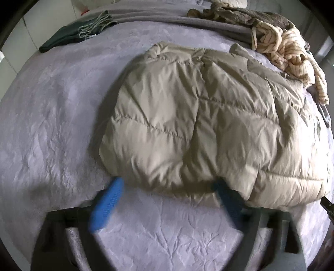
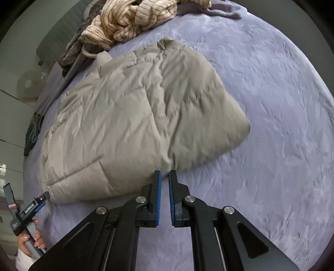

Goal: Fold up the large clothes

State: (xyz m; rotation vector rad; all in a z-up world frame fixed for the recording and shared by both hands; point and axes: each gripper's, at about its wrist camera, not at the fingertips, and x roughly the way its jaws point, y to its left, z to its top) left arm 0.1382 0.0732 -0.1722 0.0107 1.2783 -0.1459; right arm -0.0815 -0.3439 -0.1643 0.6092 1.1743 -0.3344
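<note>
A beige quilted puffer jacket (image 1: 204, 123) lies folded on a lavender bedspread (image 1: 52, 116); it also shows in the right wrist view (image 2: 129, 125). My left gripper (image 1: 167, 183) is open, its blue fingertips (image 1: 114, 185) at the jacket's near edge, one on each side of a bulge. It also shows at the jacket's left corner in the right wrist view (image 2: 41, 198). My right gripper (image 2: 165, 177) has its blue pads close together with a narrow gap, right at the jacket's near edge; I cannot tell whether any fabric is pinched.
A cream striped garment (image 1: 292, 54) and a brown one (image 1: 240, 14) are piled at the far right of the bed. A dark green folded garment (image 1: 71, 35) lies at the far left. The bedspread (image 2: 271, 104) stretches bare to the right of the jacket.
</note>
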